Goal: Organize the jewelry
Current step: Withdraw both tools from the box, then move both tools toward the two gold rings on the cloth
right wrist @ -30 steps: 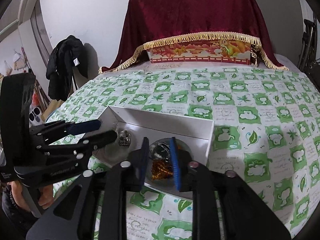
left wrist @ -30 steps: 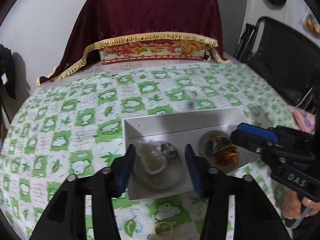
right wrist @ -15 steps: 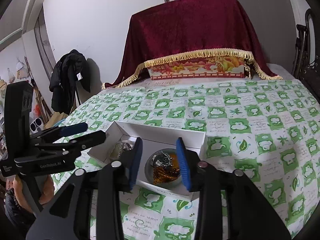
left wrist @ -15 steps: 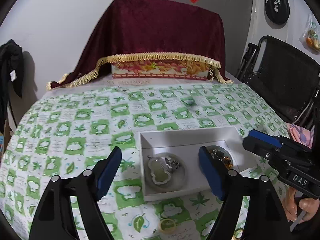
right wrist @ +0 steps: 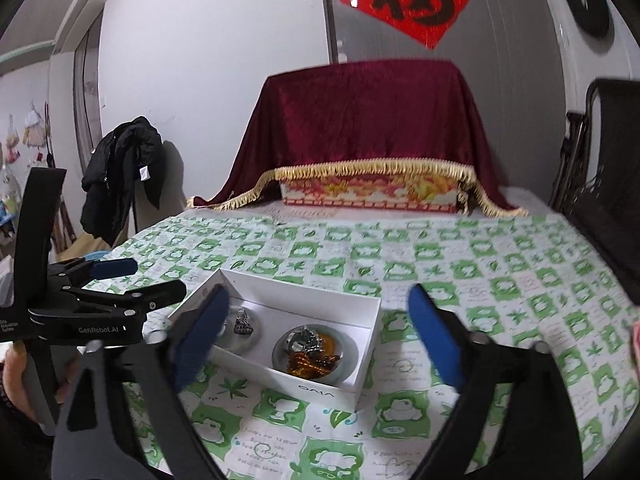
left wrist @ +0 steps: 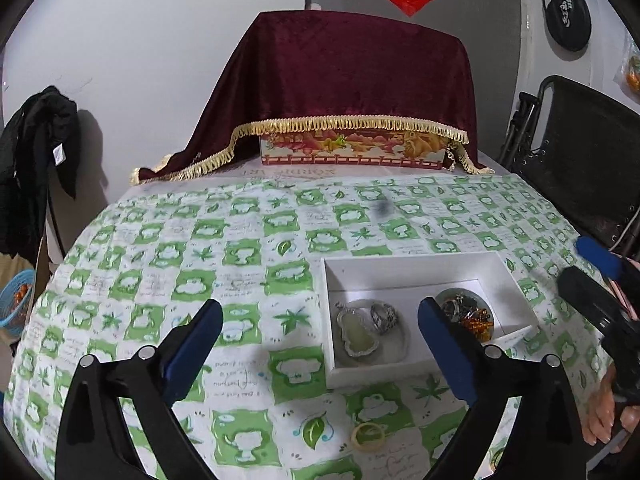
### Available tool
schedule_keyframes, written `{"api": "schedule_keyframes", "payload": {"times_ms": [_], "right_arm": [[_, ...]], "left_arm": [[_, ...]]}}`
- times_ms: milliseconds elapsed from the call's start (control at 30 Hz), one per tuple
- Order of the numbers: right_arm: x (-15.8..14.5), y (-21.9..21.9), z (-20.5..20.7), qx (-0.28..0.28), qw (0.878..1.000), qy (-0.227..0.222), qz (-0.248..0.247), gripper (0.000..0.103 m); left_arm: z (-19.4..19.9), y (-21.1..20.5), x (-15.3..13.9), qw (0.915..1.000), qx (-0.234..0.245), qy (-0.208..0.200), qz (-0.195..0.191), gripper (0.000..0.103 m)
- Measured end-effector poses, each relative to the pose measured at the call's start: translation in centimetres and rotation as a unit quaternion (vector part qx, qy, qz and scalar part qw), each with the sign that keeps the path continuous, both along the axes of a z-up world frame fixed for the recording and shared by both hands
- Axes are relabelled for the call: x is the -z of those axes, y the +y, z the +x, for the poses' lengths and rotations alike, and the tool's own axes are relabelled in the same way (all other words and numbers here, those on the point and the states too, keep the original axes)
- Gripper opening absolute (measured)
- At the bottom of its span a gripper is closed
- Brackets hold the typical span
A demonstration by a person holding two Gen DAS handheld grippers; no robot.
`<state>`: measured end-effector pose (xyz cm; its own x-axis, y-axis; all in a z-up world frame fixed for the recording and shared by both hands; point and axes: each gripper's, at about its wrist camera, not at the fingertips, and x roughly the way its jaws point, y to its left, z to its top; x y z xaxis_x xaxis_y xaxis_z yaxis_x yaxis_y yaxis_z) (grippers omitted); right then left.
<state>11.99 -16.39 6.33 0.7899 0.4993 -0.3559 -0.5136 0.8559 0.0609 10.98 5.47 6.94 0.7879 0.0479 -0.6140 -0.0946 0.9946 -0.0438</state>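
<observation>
My left tongs [left wrist: 320, 340] are opening, empty, over the white box [left wrist: 412, 266] holding a jade pendant [left wrist: 357, 334] beside a ring [left wrist: 383, 317].

Two near, downward-tilted wrist views from opposite sides, sharing the white box [left wrist: 412, 268] [right wrist: 320, 300].

Green-checked tablecloth [left wrist: 248, 248], white box [left wrist: 412, 268], draped case [left wrist: 352, 152], yellow ring [left wrist: 368, 435]

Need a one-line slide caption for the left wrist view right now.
Left tool opening, empty, above a white cardboard box holding a pale jade pendant, silver ring and amber beads.
</observation>
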Motion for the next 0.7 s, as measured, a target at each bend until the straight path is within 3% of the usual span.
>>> {"api": "schedule_keyframes", "payload": {"times_ms": [133,267,467,700], "right_arm": [[-0.3,0.1,-1.7,0.015,0.999,-0.048,-0.009,0.098],[-0.4,0.3,-3.1,0.024,0.996,-0.080,-0.018,0.098],[0.6,0.5,-3.6,0.028,0.998,-0.048,-0.033,0.098],[1.4,-0.5,-5.1,0.009,1.000,-0.011,-0.009,0.098]], "left_arm": [[-0.5,-0.4,0.6,1.0000,-0.001,0.006,-0.008,0.099],[-1.4,-1.2,0.8,0.9999,-0.008,0.005,0.009,0.099],[-3.3,-2.4,0.7,0.9992,-0.015,-0.004,0.037,0.099],[-5.9,-3.6,0.8,0.9977,-0.017,-0.015,0.064,0.099]]}}
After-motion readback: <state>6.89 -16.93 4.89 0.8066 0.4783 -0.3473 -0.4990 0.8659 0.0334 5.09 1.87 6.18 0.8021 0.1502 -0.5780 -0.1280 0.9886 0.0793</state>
